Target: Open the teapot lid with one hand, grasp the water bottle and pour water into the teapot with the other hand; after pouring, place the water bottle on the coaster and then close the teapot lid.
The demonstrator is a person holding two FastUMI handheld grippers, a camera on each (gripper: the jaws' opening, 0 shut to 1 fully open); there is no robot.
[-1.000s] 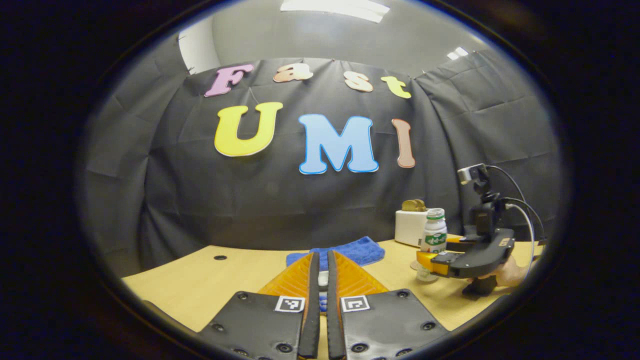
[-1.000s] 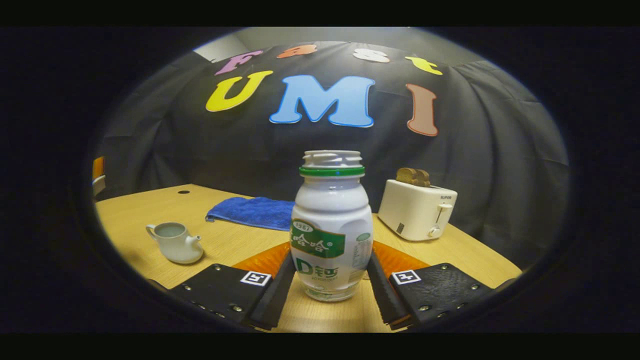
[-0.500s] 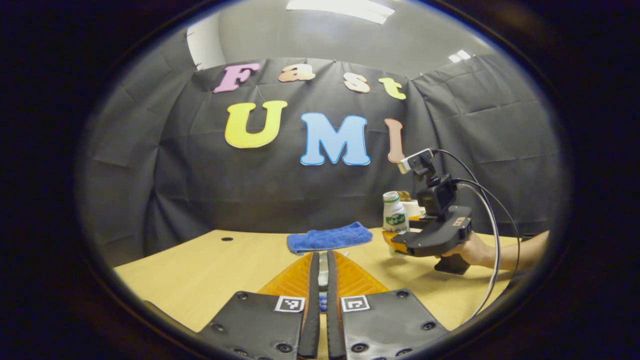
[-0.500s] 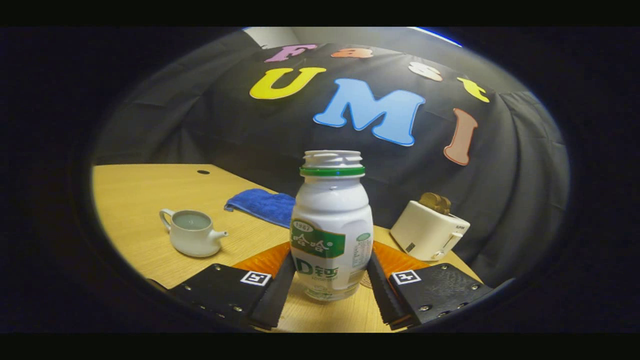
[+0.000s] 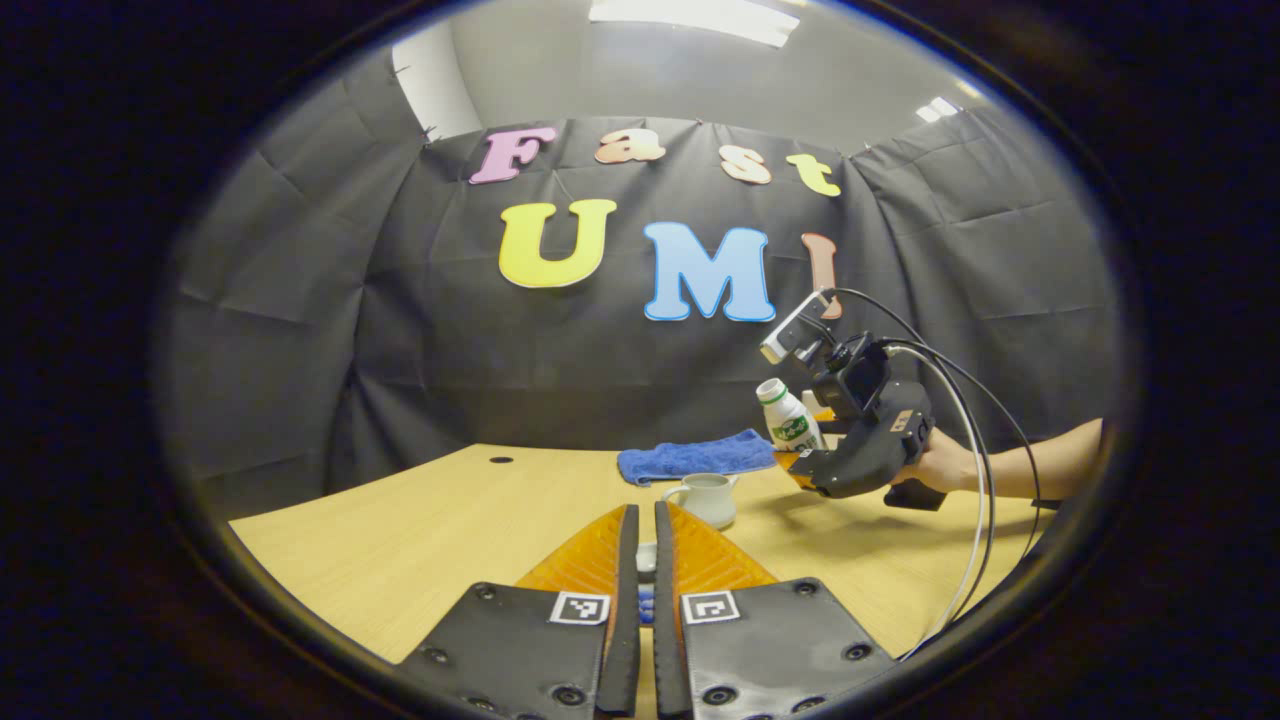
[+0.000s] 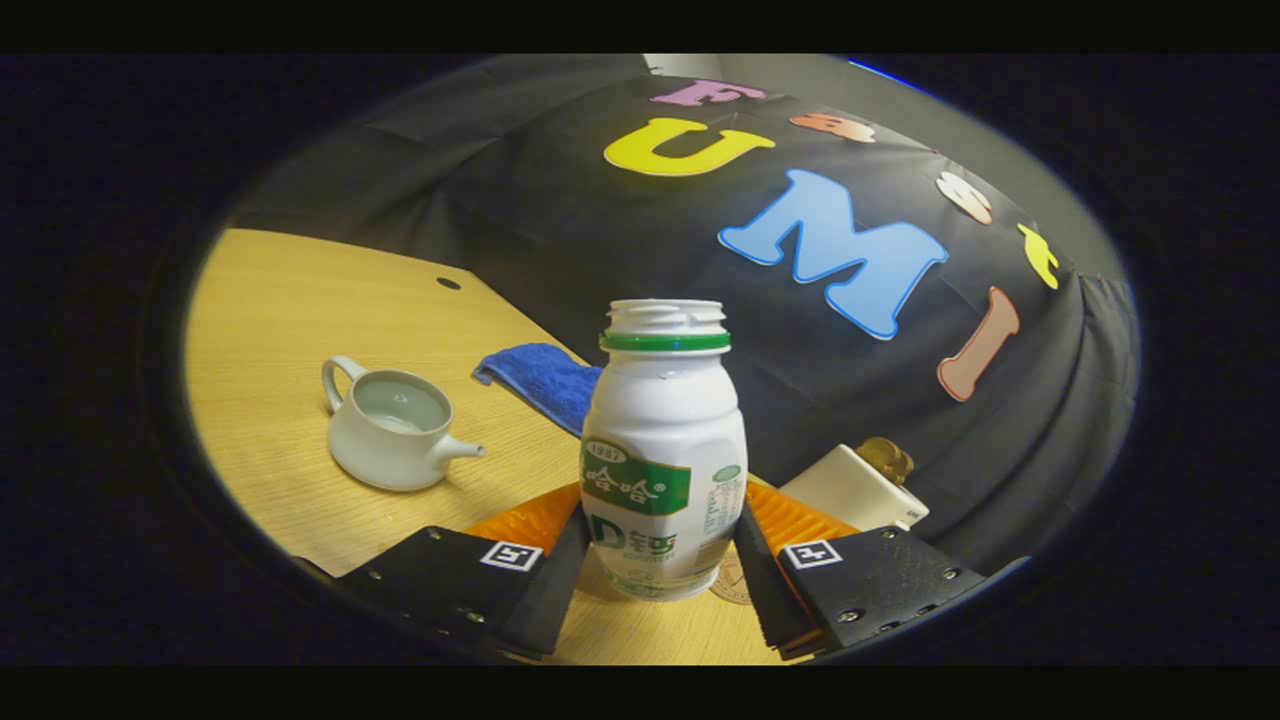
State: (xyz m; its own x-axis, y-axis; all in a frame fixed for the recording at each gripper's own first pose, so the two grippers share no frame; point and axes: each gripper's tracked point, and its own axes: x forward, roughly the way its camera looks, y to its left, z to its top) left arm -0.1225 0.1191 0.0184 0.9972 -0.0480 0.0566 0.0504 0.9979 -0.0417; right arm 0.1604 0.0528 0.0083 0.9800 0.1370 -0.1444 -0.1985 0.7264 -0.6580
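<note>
The right tongs [image 6: 660, 560] clamp both fingers on the white plastic water bottle with a green label [image 6: 664, 450], uncapped, held tilted in the air above the pale wooden counter [image 6: 280, 330]. The left tongs [image 5: 640, 590] are nearly closed on a small white object that I cannot identify. The white ceramic teapot [image 6: 390, 425] stands open on the counter, just below the bottle. Behind it lies a folded blue cloth [image 6: 545, 378]; a white toaster [image 6: 850, 490] stands farther right.

water bottle [image 6: 664, 450] lifted, tilted toward teapot [image 6: 388, 423]
</note>
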